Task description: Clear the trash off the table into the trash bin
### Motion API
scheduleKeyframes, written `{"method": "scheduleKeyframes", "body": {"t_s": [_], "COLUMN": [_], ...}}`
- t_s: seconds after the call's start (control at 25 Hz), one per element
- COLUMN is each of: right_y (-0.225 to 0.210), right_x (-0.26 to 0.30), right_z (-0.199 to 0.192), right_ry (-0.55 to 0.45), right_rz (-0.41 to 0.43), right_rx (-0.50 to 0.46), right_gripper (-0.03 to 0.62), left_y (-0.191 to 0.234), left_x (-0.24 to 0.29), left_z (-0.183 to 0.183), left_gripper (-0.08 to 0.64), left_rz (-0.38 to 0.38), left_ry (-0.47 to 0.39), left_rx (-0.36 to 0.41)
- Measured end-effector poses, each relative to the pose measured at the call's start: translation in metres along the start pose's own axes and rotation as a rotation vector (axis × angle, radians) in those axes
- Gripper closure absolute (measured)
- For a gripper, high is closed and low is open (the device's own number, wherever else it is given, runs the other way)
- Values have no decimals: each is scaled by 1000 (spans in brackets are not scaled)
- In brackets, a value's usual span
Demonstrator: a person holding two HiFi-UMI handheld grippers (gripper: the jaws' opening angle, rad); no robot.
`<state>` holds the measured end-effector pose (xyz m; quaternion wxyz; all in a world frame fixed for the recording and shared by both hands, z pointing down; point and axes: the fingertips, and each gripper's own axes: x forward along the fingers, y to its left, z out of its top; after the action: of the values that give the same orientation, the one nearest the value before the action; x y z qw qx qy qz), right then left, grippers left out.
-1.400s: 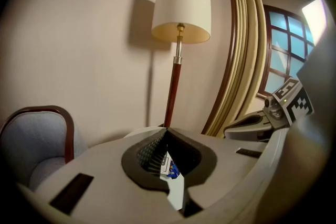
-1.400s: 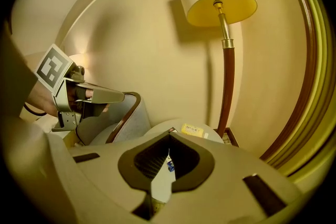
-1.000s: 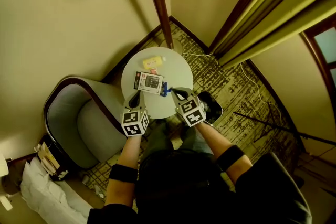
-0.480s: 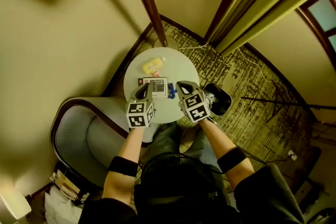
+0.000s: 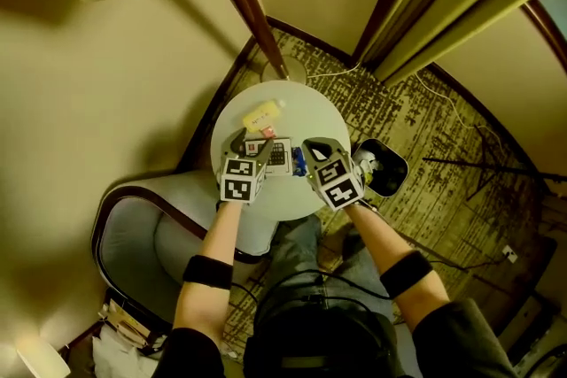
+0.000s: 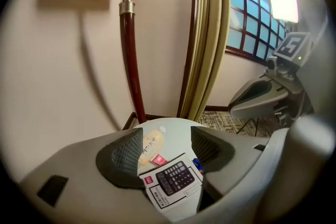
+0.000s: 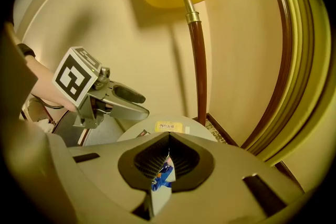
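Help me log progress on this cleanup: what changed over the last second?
The left gripper and right gripper came down closer to the table. The left one's fingers have just been opening, now apart over the calculator box, gripping nothing; the right stayed shut. Yellow bottle, red packet and blue wrapper lie unmoved.

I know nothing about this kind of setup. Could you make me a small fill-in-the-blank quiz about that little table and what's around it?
1. Seen from above, the table is ____ in shape.
2. The bottle lying on it is ____ in colour.
3. The box next to the bottle has a ____ pictured on it.
4. In the head view, the bin stands on the floor at the table's ____ side.

Missing words: round; yellow; calculator; right.
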<state>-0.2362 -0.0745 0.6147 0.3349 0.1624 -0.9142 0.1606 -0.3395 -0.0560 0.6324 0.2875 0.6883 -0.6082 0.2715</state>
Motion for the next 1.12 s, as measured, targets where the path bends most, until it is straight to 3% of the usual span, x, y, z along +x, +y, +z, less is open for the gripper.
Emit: {"method": "scheduleKeyframes", "body": {"t_s": [0.2,0.4,0.64,0.92,1.12], "right_y": [-23,-55,-77,-87,-93], "right_x": [27,50,75,93,95], "right_z": [-13,-22,-37,-56,-64], "right_ry": [15,33,74,78,78], "right_rz": [-39,-105,-127,-147,-156], "right_rx": [24,70,111,153,171], "right_gripper": [592,592,592,592,592], "left_y": [33,48,52,61,61], "left_x": [48,93,139,170,185], "left_z": [-17,-42,-63,-86,-98], "left_gripper": [187,119,114,114,135], "left_rz": [-13,-57,-150,-170,-188], "left_ry": [113,273,389,513,522], "left_rx": [75,216,270,360,331]}}
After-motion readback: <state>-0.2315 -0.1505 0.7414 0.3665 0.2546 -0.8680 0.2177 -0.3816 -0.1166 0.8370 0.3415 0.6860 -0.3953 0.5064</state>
